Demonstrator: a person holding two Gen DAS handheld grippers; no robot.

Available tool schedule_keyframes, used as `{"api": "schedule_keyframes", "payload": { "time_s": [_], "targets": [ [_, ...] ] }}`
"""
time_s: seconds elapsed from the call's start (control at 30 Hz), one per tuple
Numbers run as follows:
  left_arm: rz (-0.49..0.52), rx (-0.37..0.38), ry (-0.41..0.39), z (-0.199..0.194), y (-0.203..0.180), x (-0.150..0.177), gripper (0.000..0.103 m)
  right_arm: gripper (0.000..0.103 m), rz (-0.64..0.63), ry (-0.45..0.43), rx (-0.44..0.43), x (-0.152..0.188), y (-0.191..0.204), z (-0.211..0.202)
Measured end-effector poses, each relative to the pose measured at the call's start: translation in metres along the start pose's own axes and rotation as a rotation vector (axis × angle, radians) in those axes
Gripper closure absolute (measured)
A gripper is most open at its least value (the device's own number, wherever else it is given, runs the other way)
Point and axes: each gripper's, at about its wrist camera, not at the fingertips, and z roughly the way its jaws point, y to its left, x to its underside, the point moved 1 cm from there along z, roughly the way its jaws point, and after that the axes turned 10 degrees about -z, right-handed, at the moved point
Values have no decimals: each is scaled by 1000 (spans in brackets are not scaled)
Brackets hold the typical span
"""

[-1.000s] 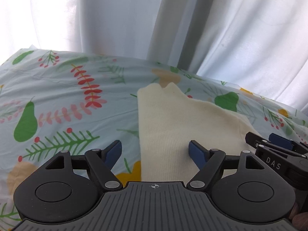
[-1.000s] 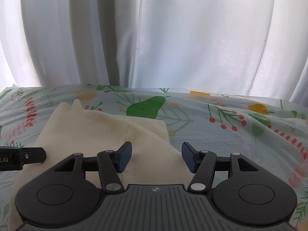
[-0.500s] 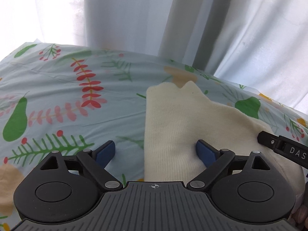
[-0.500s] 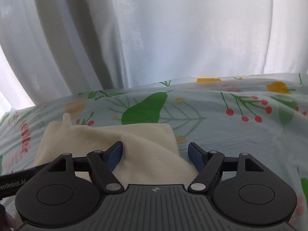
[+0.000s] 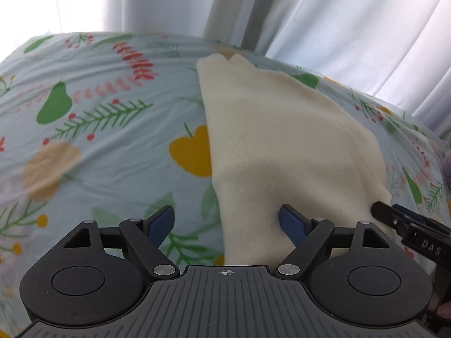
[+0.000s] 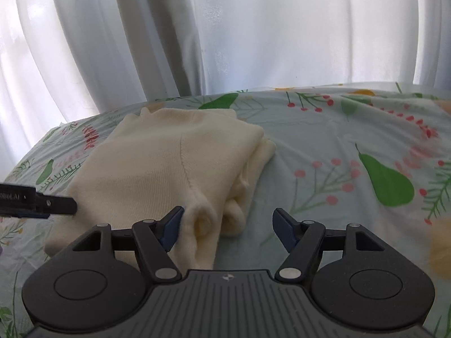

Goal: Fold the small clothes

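Jaws wide on both the left gripper [image 5: 225,222] and right gripper [image 6: 227,225], flanking the cream garment's [image 6: 157,169] near edge on the bed [image 6: 338,146], likely poised to grip and fold.

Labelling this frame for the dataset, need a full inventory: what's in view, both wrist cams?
Garment: 1, cream knit, folded into a thick stack, lying on the bedsheet in front of both grippers.
Bedsheet: 1, pale blue with pears, berries and leaf prints, covers the whole surface under the garment.
Curtain: 1, white sheer, hanging behind the far edge of the sheet.
Left gripper: 1, black with blue pads, open, the garment's left edge lies between its fingers.
Right gripper: 1, black with blue pads, open, at the near right corner of the garment.
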Motion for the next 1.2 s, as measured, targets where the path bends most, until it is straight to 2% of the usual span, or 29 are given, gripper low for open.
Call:
{"api": "schedule_keyframes", "payload": {
  "time_s": [0.1,0.2,0.37,0.5,0.63,0.77,0.83,0.87,0.97,1.0,1.07,1.13,1.2],
  "targets": [
    [-42,26,20,-4,6,11,22,58,25,23,-59,0,4,-5],
    [-50,38,37,-10,7,21,22,60,1,62,-83,4,11,-3],
    [13,55,61,-19,5,45,22,63,55,74,-149,8,12,-15],
    [36,32,20,-20,2,52,23,67,174,83,-231,11,3,-25],
    [50,-36,-56,-14,-1,49,24,70,390,130,-340,22,-13,-14],
    [63,-76,-94,-6,-4,45,24,71,488,123,-319,27,-21,4],
    [58,-87,-101,-6,-4,43,25,89,538,111,-316,26,-23,8],
    [41,-96,-103,-7,-2,42,26,91,556,97,-329,24,-22,7],
    [-45,-117,-101,-9,11,37,26,95,774,-15,-579,32,-36,1],
    [-74,-119,-103,-11,16,36,25,95,812,-37,-600,34,-43,0],
    [-121,-89,-88,-12,25,33,25,95,726,-7,-487,34,-45,0],
    [-120,-89,-81,-12,26,33,25,95,567,75,-342,36,-38,8],
    [-98,-114,-79,-12,23,34,25,96,476,67,-300,35,-27,7]
  ]
}}
